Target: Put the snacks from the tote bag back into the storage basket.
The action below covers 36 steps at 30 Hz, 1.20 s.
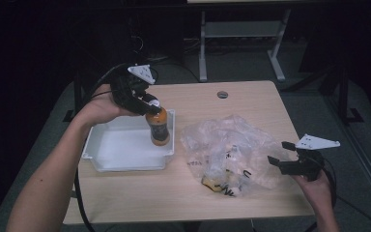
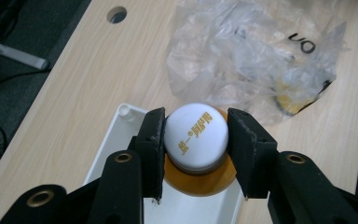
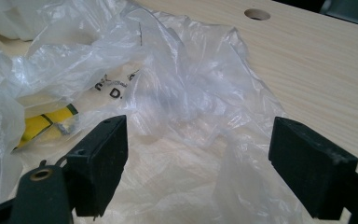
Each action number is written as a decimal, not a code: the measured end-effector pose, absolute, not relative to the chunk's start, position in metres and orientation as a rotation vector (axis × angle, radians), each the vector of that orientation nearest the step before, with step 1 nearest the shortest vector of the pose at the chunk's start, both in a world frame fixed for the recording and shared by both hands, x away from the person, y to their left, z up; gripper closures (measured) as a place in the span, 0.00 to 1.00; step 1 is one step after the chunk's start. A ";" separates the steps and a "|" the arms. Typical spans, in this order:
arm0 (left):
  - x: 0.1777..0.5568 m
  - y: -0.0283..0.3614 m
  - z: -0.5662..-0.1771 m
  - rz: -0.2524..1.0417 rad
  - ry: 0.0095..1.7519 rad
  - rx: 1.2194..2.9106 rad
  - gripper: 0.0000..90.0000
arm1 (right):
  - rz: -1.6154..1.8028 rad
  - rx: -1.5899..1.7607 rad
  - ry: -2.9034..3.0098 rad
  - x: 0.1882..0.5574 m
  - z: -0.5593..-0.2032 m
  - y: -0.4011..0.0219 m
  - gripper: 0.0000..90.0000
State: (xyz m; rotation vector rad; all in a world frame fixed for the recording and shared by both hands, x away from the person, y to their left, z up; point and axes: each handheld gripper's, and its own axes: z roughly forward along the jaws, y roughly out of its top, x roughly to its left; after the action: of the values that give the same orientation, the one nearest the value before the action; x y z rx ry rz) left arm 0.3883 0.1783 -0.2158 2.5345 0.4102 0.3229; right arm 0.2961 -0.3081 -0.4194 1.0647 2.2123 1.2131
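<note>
Bottle (image 1: 158,126) of orange drink hung upright over the white tray (image 1: 125,147), clamped by its white cap in my left tool (image 1: 145,104), so as I judged it only the setting down and letting go were left for that one. My right tool (image 1: 285,157) waited with jaws wide apart at the edge of the plastic bag (image 1: 227,145) on the bench (image 1: 270,106), where more items still lay to be unpacked.

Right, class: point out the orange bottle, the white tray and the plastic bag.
orange bottle (image 1: 158,129): high view, on its label.
white tray (image 1: 94,147): high view, on its left wall.
plastic bag (image 1: 211,134): high view, on its crumpled top.
</note>
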 end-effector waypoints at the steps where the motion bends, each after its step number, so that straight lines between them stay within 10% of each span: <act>1: 0.389 0.179 -0.217 0.320 0.411 2.534 0.65 | 1.211 1.063 2.210 0.296 -0.419 -0.308 0.21; 36: 0.405 0.187 -0.301 0.203 0.446 2.575 0.65 | 1.217 1.102 2.178 0.291 -0.419 -0.310 0.21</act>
State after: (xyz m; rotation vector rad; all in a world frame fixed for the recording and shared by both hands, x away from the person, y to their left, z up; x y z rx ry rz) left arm 0.4049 0.1873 -0.3014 2.5753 0.4457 0.2031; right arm 0.2910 -0.3097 -0.4194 1.1020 2.1784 1.2170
